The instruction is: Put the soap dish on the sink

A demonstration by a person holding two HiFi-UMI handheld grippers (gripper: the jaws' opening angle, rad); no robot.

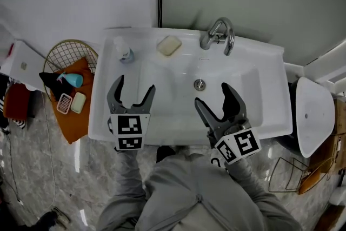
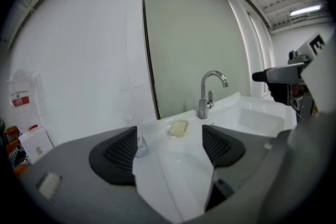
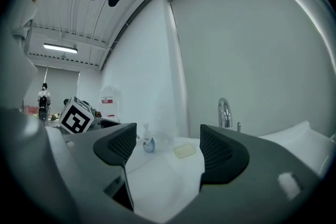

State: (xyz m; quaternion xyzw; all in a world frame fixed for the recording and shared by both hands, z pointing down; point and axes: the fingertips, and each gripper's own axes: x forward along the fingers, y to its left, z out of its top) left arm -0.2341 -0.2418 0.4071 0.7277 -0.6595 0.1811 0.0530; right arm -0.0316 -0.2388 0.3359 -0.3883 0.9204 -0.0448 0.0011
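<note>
Both grippers hang empty over the sink (image 1: pixel 270 116) basin, the left gripper (image 1: pixel 135 85) and the right gripper (image 1: pixel 212 93) each with jaws spread wide. The cream piece we take for the soap dish (image 1: pixel 169 45) lies on the back ledge, ahead of the left gripper and slightly to its right — apart from both. Risk noted: a careless reach forward could nudge it off the ledge into the basin, or topple the small bottle (image 1: pixel 123 50) near it.

dim, flat, cool light, a bit grainy. soft glare on the white sink (image 1: pixel 270 89). both gripper views fisheye-bent with black vignetted corners; ceiling tube light (image 2: pixel 304 9) glows; close foreground soft.
</note>
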